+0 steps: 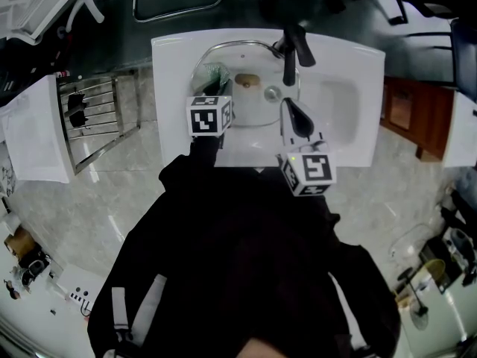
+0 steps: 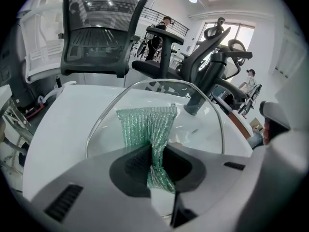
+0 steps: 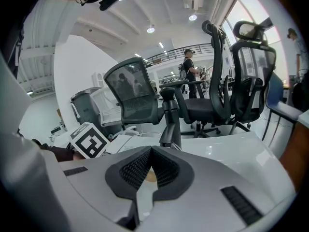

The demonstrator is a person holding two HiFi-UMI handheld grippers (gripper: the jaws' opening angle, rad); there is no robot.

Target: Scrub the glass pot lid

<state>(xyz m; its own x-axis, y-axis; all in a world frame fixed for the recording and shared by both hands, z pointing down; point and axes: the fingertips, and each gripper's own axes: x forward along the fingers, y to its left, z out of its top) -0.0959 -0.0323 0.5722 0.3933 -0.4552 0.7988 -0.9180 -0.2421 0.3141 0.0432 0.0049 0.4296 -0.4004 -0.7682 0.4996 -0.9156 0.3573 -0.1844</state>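
2 handheld grippers sit over a white ceramic sink basin (image 1: 339,125) in the head view.

Left gripper (image 1: 212,89): its jaws are pinched on a green glittery scrubbing cloth (image 2: 145,124). The left gripper view shows the cloth clamped between the dark pads and fanning out toward 12 o'clock beyond the tips. In the head view the cloth (image 1: 214,74) lies at 12 o'clock from this gripper's marker cube.

Round glass pot lid with metal rim (image 2: 193,124): it stands tilted on edge in the basin, directly ahead of the left gripper (image 2: 155,153). The cloth appears to rest against its near face, though contact cannot be confirmed. In the head view the lid's rim (image 1: 223,48) arcs across the basin's left half, toward 10 o'clock from the drain.

Right gripper (image 1: 292,107): its jaws are pressed together, with nothing visibly clamped, as its own view confirms (image 3: 150,170). It sits at 3 o'clock from the left gripper, apart from the lid.

Black faucet (image 1: 292,47): mounted at 12 o'clock on the basin, spout pointing toward 6 o'clock.

Chrome wire rack (image 1: 97,118): lies on the floor at 9 o'clock from the sink.
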